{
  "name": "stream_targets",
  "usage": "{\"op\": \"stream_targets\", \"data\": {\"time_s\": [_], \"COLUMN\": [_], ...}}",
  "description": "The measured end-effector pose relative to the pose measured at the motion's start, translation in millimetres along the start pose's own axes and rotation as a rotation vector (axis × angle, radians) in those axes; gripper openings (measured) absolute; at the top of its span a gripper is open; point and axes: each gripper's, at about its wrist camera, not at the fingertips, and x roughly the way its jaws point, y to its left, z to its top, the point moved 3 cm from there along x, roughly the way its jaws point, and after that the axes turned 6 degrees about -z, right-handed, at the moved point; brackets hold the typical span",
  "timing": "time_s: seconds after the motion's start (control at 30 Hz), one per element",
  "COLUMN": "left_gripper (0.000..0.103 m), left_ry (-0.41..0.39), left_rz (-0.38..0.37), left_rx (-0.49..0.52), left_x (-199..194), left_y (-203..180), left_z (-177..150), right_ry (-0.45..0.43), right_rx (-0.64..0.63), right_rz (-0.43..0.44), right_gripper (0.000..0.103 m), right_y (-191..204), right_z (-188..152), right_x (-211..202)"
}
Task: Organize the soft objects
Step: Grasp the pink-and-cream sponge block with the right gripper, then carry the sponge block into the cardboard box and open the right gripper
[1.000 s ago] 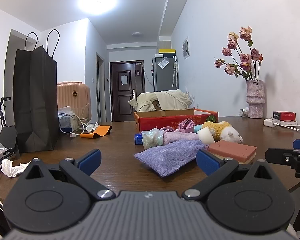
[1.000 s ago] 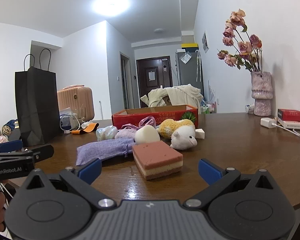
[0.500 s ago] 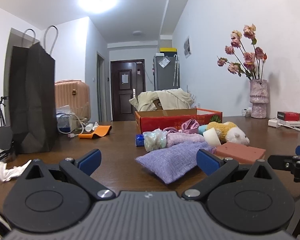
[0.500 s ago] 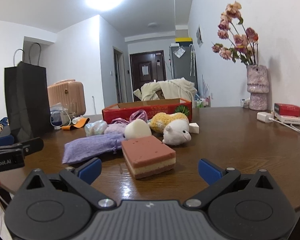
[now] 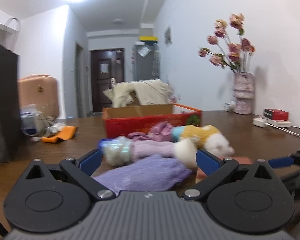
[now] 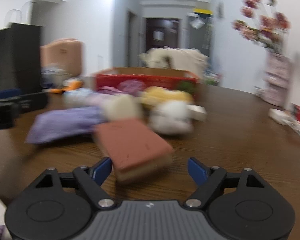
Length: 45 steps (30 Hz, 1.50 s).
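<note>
on the wooden table (image 5: 230, 124), the left gripper (image 5: 149, 161) has its jaws spread wide over the near end of a purple pouch (image 5: 144, 175). to its right, the right gripper (image 6: 149, 169), jaws also spread and holding nothing, frames a brown sponge block (image 6: 133, 140). behind lie a plush toy (image 6: 170, 114) and a red box (image 6: 146, 79).

ahead: soft pile (image 5: 154, 154) blocks red box (image 5: 150, 118) | right: bare table (image 6: 240, 140)

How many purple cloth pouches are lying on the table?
2 clearly: a large lavender pouch nearest the left gripper, and a paler pink-purple one just behind it. Others may be hidden in the pile.
</note>
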Motion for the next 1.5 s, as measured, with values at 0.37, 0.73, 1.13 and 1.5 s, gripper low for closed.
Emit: {"op": "stream_targets", "data": {"time_s": [0.37,0.73,1.13,1.5], "left_gripper": [0.062,0.029,0.027,0.028], "left_ry": [0.289,0.358,-0.036,0.018], "left_rz": [-0.233,-0.294,-0.247,-0.120], "left_rx": [-0.211,-0.333,-0.162,-0.328], "left_x": [80,94,90,262], "left_y": [-43,-49,-17,129], "left_z": [5,-3,106,162], "right_ry": [-0.037,0.075,-0.180,-0.040], "right_rx": [0.244,0.293,0.244,0.209], "right_rz": [0.234,0.333,0.385,0.465], "right_gripper": [0.068,0.028,0.027,0.027], "right_y": [-55,-58,-48,25], "right_z": [21,22,149,295], "right_x": [17,49,47,255]}}
